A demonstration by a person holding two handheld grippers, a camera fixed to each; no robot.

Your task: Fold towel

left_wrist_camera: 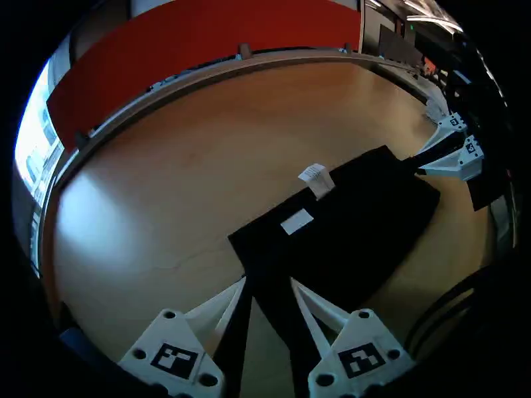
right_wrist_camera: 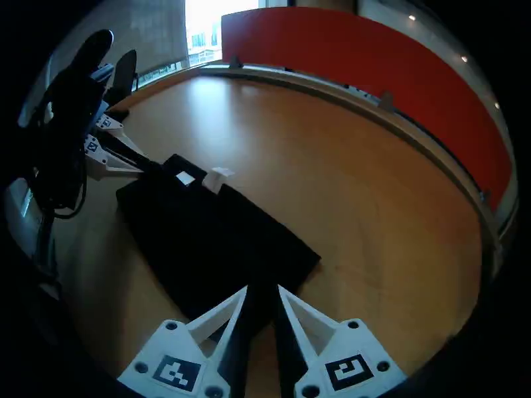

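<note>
A black towel (left_wrist_camera: 352, 219) lies flat on the wooden table (left_wrist_camera: 186, 179), with a white tag (left_wrist_camera: 316, 178) sticking up from its edge and a white label (left_wrist_camera: 297, 221) on top. My left gripper (left_wrist_camera: 269, 292) is shut on the towel's near end, with dark cloth running up between the fingers. At the far end, the right gripper (left_wrist_camera: 425, 162) pinches the towel. In the right gripper view the same towel (right_wrist_camera: 212, 239) stretches away from my right gripper (right_wrist_camera: 262, 298), which is shut on its near edge. The left gripper (right_wrist_camera: 147, 166) holds the opposite corner there.
A red partition (left_wrist_camera: 199, 40) runs along the table's far edge (left_wrist_camera: 199, 73). A bright window (right_wrist_camera: 216, 30) and dark chairs (right_wrist_camera: 99, 60) stand beyond the table. Bare wood (right_wrist_camera: 372, 199) spreads around the towel. Dark cables (left_wrist_camera: 451, 305) hang near the left gripper.
</note>
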